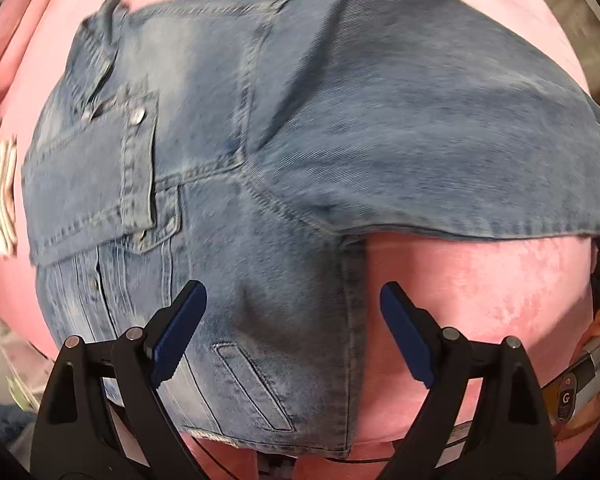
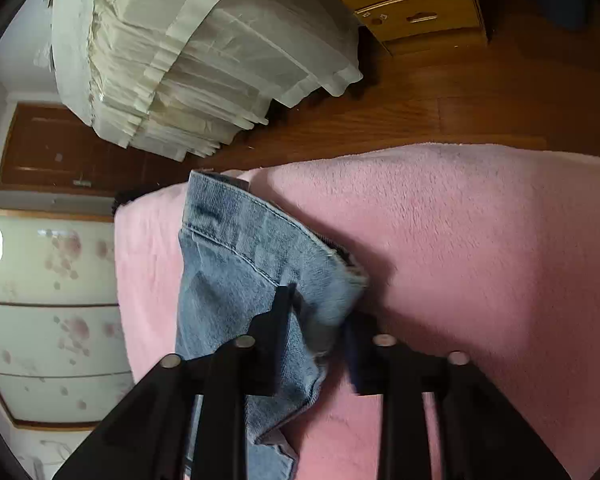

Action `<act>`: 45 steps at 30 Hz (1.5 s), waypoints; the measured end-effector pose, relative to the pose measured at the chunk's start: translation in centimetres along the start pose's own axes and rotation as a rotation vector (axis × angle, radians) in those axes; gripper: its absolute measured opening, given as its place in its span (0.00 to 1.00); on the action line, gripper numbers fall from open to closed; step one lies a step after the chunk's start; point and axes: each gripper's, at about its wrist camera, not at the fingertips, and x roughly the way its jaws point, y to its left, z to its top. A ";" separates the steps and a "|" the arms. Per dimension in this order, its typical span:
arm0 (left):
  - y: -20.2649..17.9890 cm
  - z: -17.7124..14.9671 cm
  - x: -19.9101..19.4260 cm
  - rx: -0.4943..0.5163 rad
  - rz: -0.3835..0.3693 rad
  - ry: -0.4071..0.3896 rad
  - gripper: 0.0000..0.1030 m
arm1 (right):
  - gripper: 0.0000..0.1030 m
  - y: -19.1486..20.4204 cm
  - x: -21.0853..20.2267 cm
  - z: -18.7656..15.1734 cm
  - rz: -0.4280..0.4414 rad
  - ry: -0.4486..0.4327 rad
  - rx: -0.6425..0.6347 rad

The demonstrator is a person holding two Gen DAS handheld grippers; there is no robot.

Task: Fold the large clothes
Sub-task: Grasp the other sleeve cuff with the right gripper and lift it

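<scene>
A light-blue denim jacket (image 1: pixel 260 140) lies spread on a pink fleece blanket (image 1: pixel 480 292), with a chest pocket and snap button on its left part. One sleeve is folded across the body toward the right. My left gripper (image 1: pixel 292 332) hovers above the jacket's lower hem, pointing down, open, with nothing pinched between its blue pads (image 1: pixel 180 328). In the right wrist view the sleeve's cuff end (image 2: pixel 260 248) is raised off the blanket (image 2: pixel 480 240). My right gripper (image 2: pixel 320 320) is shut on this bunched denim.
Beyond the blanket's edge lies a wooden floor (image 2: pixel 440 112) with a tall stack of white folded sheets (image 2: pixel 204 60) and a wooden drawer unit (image 2: pixel 412 4). A floral white cabinet (image 2: pixel 52 312) stands at the left. A white folded item (image 1: pixel 0 192) lies left of the jacket.
</scene>
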 end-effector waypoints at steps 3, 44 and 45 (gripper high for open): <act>1.2 -0.3 0.5 -0.047 -0.009 0.021 0.85 | 0.13 0.2 -0.4 0.1 -0.001 -0.053 -0.037; 44.9 -10.8 2.4 -0.433 -0.187 -0.198 0.85 | 0.12 35.7 -9.0 -58.9 0.217 -0.003 -1.100; 45.3 -10.9 2.9 -0.435 -0.189 -0.194 0.85 | 0.12 34.9 -7.1 -60.8 0.161 0.044 -1.141</act>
